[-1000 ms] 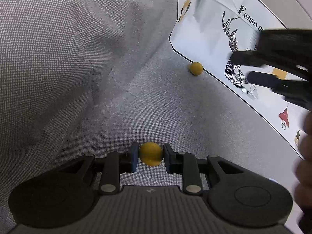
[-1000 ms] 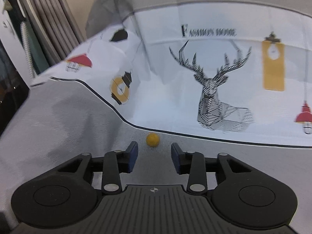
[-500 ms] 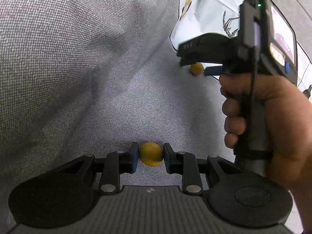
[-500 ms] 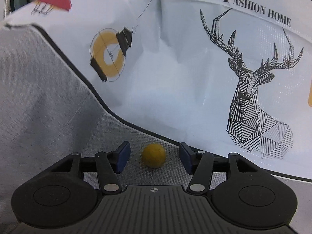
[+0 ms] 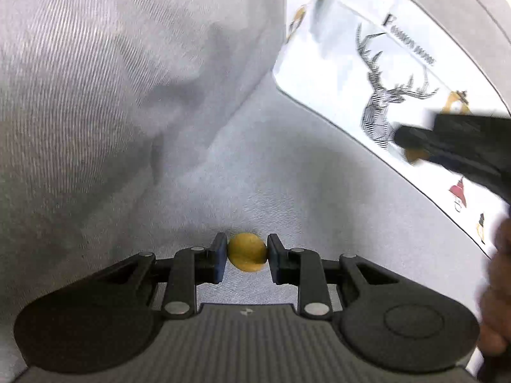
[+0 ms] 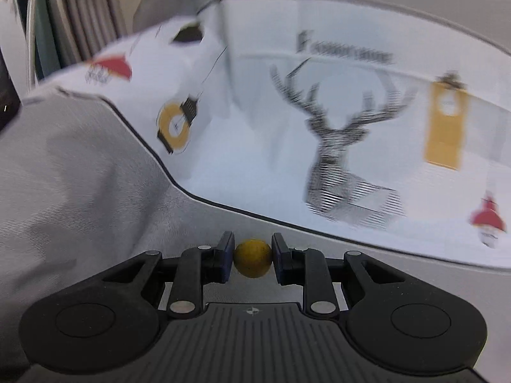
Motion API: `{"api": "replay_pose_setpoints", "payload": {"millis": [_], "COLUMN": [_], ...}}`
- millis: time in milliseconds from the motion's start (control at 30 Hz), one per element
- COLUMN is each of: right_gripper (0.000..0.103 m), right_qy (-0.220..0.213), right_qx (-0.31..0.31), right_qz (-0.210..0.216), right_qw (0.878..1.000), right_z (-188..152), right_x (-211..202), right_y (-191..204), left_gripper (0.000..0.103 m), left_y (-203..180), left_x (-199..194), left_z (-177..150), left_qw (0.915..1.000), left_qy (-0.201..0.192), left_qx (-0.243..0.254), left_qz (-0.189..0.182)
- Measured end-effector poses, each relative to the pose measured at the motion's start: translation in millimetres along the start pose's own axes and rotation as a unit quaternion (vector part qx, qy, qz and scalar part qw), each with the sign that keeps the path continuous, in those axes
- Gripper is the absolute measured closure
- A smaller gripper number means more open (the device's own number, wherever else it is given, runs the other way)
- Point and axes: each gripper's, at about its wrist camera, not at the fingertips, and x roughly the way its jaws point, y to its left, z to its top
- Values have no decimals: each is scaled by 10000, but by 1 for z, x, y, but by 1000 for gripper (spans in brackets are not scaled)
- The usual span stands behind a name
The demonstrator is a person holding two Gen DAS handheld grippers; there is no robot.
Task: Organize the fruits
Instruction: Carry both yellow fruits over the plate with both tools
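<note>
A small round yellow fruit (image 5: 246, 252) sits pinched between the pads of my left gripper (image 5: 246, 257), above the grey fabric. A second yellow fruit (image 6: 253, 258) of the same kind is clamped in my right gripper (image 6: 252, 258), whose jaws are pressed against both its sides. In the left wrist view the right gripper (image 5: 415, 146) shows as a dark blur at the right edge, over the white printed bag, with that second fruit (image 5: 413, 156) just visible as an orange patch at its tips.
A white bag (image 6: 335, 121) printed with a deer, lamps and lettering lies open on the grey fabric seat (image 5: 287, 175). A bulging grey cushion (image 5: 111, 79) rises on the left. A person's hand (image 5: 498, 287) is at the right edge.
My right gripper went forward to the fruit by the bag's edge, shut on it, and has drawn back with it lifted. The left gripper kept its fruit and stayed put.
</note>
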Motion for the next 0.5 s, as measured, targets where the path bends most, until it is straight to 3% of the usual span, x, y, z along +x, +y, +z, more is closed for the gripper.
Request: {"api": "replay_pose_setpoints", "payload": {"millis": [167, 300, 500], "right_gripper": [76, 76, 76], "right_qy": [-381, -615, -773], "right_qx": [265, 389, 618], "right_qz": [-34, -112, -311], "right_qw": [9989, 9973, 9946], "right_z": [-28, -62, -122], "right_x": [-90, -161, -221], "right_y": [-32, -60, -100], "left_gripper": [74, 74, 74], "left_y": [-8, -15, -33], "left_x": [-19, -31, -47], "left_z": [-4, -10, -20], "left_qw": [9993, 9986, 9959], "left_qy": [-209, -158, -214], "left_qx": [276, 466, 872], "left_qz": [-115, -208, -119]}}
